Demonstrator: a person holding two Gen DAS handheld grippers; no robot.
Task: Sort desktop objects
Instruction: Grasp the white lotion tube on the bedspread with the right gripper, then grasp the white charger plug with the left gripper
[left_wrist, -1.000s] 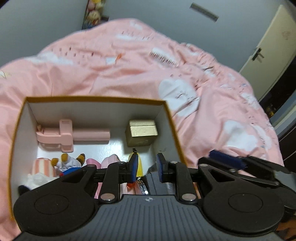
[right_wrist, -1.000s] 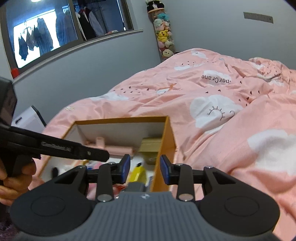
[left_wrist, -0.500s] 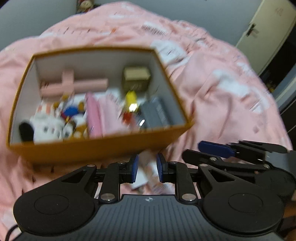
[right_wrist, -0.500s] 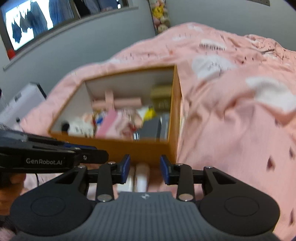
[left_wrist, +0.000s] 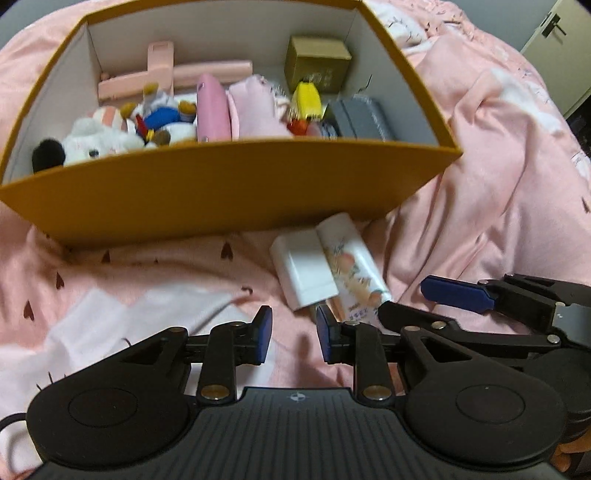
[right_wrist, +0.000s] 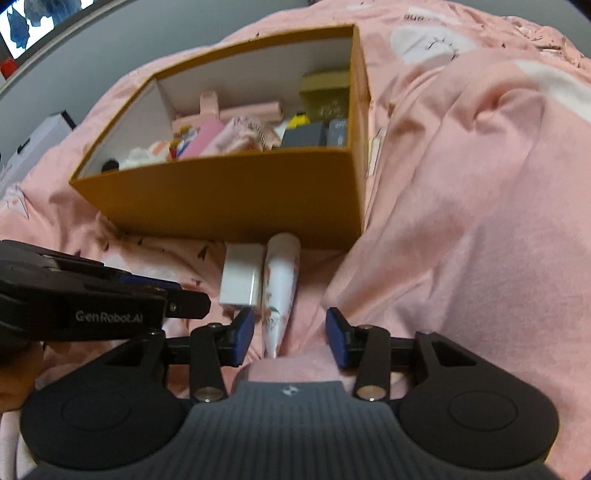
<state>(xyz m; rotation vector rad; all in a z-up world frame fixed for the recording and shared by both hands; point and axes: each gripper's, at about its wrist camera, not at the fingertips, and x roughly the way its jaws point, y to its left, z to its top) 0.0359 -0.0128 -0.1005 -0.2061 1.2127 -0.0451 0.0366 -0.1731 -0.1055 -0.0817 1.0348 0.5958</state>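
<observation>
Just in front of the open mustard-yellow cardboard box (right_wrist: 236, 195), a white rectangular charger block (right_wrist: 240, 277) and a white floral-printed tube (right_wrist: 279, 291) are laid touching on the pink quilt (right_wrist: 461, 221). Over the tube's near end the right gripper (right_wrist: 290, 338) is held, jaws opening, unclamped. Beside the block, the left gripper (left_wrist: 293, 334) is opening, empty.

Both views tipped down past orange box (left_wrist: 236, 192) to white block (left_wrist: 304, 273) and floral tube (right_wrist: 279, 291); jaws opening.
</observation>
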